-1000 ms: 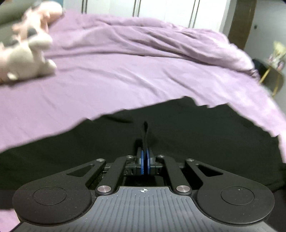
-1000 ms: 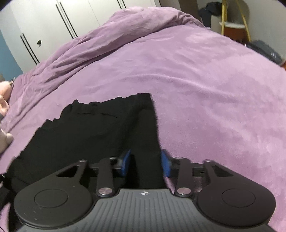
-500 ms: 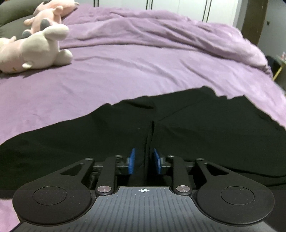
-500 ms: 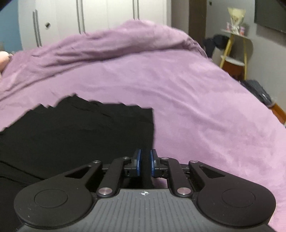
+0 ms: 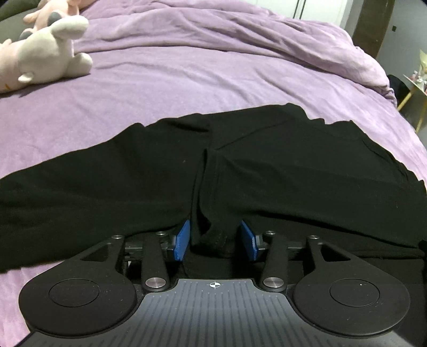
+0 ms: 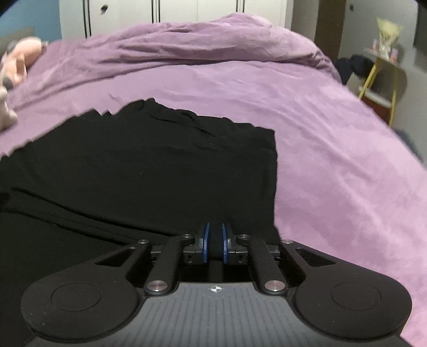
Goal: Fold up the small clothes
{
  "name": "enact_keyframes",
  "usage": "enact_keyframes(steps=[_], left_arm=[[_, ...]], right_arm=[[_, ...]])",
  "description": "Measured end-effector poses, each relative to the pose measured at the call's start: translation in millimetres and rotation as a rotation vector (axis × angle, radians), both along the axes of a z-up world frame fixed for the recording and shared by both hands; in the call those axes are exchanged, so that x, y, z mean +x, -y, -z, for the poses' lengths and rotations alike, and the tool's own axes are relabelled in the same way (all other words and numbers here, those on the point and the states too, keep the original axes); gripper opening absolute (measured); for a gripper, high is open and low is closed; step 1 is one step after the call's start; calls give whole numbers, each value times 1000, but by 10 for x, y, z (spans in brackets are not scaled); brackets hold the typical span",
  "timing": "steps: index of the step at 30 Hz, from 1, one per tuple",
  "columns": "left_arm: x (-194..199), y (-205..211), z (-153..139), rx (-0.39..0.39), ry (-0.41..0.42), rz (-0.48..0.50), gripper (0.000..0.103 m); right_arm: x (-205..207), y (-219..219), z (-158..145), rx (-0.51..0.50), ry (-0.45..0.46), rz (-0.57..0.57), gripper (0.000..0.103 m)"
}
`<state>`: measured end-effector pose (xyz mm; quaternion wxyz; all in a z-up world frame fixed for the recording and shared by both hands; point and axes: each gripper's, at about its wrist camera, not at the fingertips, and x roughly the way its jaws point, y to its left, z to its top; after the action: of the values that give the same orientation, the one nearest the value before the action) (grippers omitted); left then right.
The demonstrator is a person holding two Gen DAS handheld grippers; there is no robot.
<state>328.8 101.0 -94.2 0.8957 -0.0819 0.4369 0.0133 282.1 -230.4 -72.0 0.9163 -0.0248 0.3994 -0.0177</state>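
Note:
A black garment [image 5: 267,165] lies spread on the purple bed, with a fold ridge running up its middle. My left gripper [image 5: 215,240] is open, its blue pads standing either side of a bunched fold at the garment's near edge. In the right wrist view the garment [image 6: 160,165] fills the left half, its straight right edge running towards me. My right gripper [image 6: 214,241] is shut on the garment's near edge, close to its right corner.
The purple bedspread [image 5: 213,74] stretches beyond the garment, with a bunched duvet [image 6: 200,45] at the back. Plush toys [image 5: 45,58] lie at the far left. A yellow-legged side table [image 6: 384,72] stands past the bed's right edge. White wardrobe doors [image 6: 173,10] are behind.
My left gripper has opened from shut, letting go of the fold, and the garment has settled flatter. My right gripper has closed on the garment's near edge.

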Motion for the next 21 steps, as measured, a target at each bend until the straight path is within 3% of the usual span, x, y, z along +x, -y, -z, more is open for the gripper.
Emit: enact_keyframes(steps=[5, 11, 13, 15, 18, 21], left_arm=[[1, -8, -5, -4, -4, -7, 50], [-16, -48, 7, -34, -14, -12, 60], [-48, -92, -19, -68, -23, -18, 61], [-138, -180, -90, -136, -29, -34, 64], [-448, -390, -231, -206, 15, -69, 73], [-886, -725, -357, -199, 77, -125, 79]], right_arm=[[8, -2, 41, -31, 18, -7, 6], [17, -30, 30, -44, 3, -23, 7], [20, 28, -64, 23, -26, 4, 8], [-47, 103, -222, 129, -37, 51, 19], [-399, 140, -504, 269, 79, 76, 30], [-826, 192, -640, 521, 128, 22, 45]])
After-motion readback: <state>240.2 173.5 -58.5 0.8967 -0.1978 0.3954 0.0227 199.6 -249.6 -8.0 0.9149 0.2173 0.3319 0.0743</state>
